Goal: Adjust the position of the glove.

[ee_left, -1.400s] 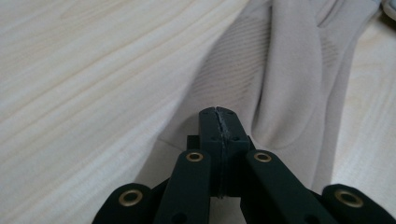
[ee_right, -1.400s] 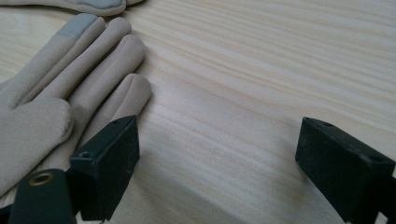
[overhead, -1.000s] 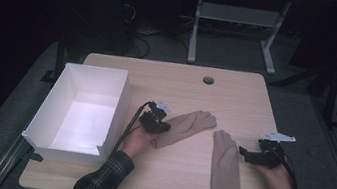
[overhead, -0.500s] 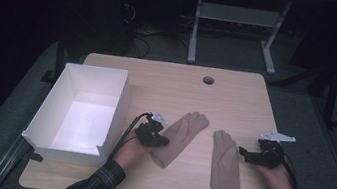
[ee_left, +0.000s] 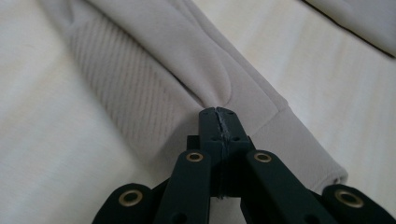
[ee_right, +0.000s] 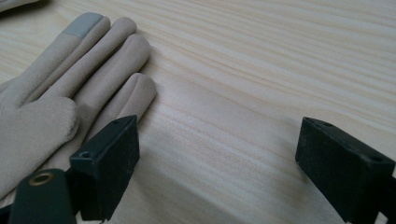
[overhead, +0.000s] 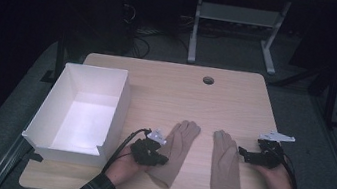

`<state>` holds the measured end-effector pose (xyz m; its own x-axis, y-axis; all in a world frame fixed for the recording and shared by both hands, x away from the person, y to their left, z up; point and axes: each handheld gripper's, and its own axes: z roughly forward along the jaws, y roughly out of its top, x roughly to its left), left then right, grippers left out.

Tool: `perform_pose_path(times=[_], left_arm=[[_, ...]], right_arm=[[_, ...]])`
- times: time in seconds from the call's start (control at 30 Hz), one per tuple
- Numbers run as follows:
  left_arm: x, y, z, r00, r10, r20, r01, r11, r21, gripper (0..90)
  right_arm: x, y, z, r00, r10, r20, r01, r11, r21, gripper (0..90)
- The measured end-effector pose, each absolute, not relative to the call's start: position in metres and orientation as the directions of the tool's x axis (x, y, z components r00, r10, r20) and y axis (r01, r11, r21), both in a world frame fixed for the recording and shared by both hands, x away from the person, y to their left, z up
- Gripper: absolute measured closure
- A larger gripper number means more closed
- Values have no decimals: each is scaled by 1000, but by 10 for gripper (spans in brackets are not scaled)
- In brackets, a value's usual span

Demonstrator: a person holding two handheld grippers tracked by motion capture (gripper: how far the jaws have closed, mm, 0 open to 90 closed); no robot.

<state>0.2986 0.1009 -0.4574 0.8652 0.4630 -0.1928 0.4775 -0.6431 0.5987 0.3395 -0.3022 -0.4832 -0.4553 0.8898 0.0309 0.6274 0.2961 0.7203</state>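
Fig.: two beige gloves on a light wood table (overhead: 167,89), seen from above and along each gripper.

L gripper (overhead: 159,158): your jaws are pressed together, pinching the left glove (overhead: 175,152) at a fold of fabric near the cuff end. In the left gripper view the tips (ee_left: 219,116) meet with cloth puckered btwn them; the left glove (ee_left: 187,79) shows a smooth suede-like face w/ a ribbed, diagonally lined panel beside it and a plain cuff band running off toward the lower right.

R gripper (overhead: 243,155): your jaws stand spread wide, nothing btwn them. It sits just beside the right glove (overhead: 225,168), at its right edge; touching or not can't be told. In the right gripper view the right glove (ee_right: 70,84) lies flat, fingers together and pointing away, one fingertip capped w/ a grey patch, thumb folded across the palm.

Position: both gloves lie near the table's front edge, side by side but apart, fingers pointing away from you; the left one tilts slightly right. A white box (overhead: 120,102), open-topped, stands to their left.
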Motion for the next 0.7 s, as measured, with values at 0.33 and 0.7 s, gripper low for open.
perform_pose_path(times=[0.33,0.7], left_arm=[[318,96,-441,855,507,-109,451,-624,639,765],[353,99,-445,797,599,-77,497,-578,647,568]], right_arm=[[339,-302,-483,-455,890,32,629,296,719,131],[339,-302,-483,-456,889,32,628,296,720,131]])
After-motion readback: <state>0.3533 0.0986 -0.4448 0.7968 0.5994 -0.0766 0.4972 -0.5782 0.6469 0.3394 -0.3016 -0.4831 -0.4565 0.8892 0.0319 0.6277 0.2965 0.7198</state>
